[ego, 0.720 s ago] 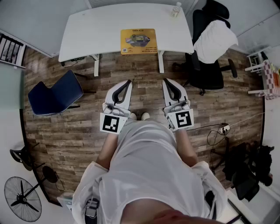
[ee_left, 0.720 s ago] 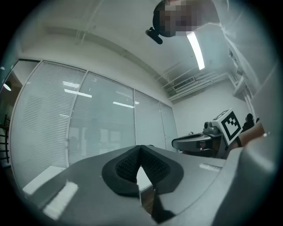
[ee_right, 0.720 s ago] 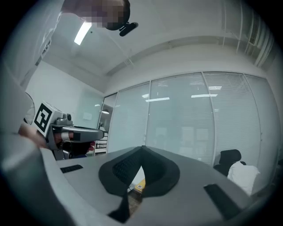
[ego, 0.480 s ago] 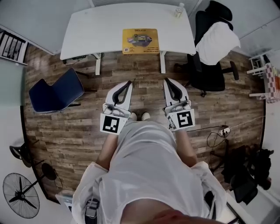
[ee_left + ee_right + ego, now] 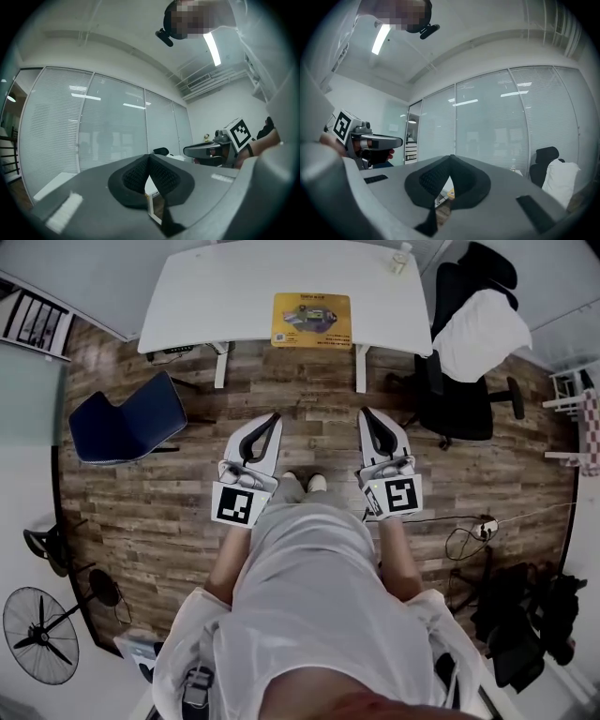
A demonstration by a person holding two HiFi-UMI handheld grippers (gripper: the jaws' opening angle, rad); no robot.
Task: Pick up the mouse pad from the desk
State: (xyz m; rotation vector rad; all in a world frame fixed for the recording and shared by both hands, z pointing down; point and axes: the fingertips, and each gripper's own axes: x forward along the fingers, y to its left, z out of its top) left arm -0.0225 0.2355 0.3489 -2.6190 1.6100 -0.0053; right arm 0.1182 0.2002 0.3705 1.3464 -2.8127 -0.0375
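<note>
A yellow mouse pad (image 5: 311, 321) with a printed picture lies flat on the white desk (image 5: 216, 296), near its front edge. I stand on the wood floor a good step back from the desk. My left gripper (image 5: 272, 418) and right gripper (image 5: 367, 414) are held level in front of my body, side by side, both pointing toward the desk. Both are shut with nothing between the jaws. In the left gripper view the black pads (image 5: 154, 173) meet at their tips; in the right gripper view the pads (image 5: 440, 176) also meet, with a sliver of the mouse pad (image 5: 451, 192) seen past them.
A black office chair (image 5: 469, 362) draped with a white garment stands right of the desk. A blue chair (image 5: 127, 423) lies left of it. A small bottle (image 5: 400, 259) sits on the desk's far right corner. Cables (image 5: 469, 531) and a fan (image 5: 42, 634) lie on the floor.
The view has shifted: the desk and mouse pad sit slightly further right and up in the head view. Both grippers keep their pose and stay shut.
</note>
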